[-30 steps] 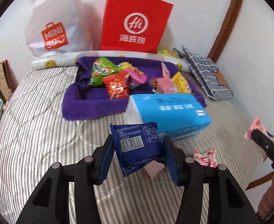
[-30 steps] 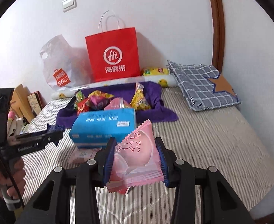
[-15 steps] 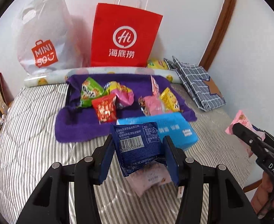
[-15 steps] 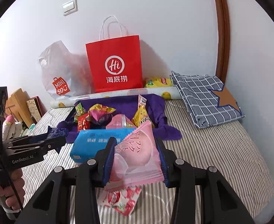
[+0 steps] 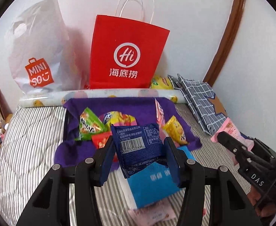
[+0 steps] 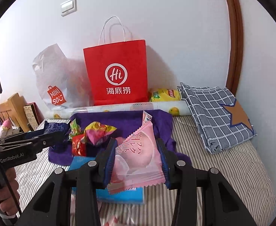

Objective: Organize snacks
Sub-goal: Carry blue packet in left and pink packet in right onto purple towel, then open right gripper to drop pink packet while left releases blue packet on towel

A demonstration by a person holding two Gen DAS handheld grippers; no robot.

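Two grippers up over the striped bed [image 6: 222, 162], each with a packet. Left gripper [image 5: 139, 151]: jaws pinched on a dark blue snack packet [image 5: 139, 146] with a barcode, held above the near edge of the purple towel [image 5: 76, 150]. Right gripper [image 6: 136, 159]: jaws clamped on a pink snack packet [image 6: 138, 156], also at the near edge of the towel. On the towel: green packet [image 5: 89, 125], red packet [image 5: 100, 141], yellow packet [image 5: 174, 130], crumpled pink-and-yellow packet [image 6: 98, 131]. Just in front of the towel, a blue tissue pack [image 5: 153, 184] on the bed, under both grippers. Behind the towel, against the wall: red paper bag [image 5: 126, 54], white plastic bag [image 5: 38, 47]. Right of the towel: folded checked cloth [image 6: 217, 113].
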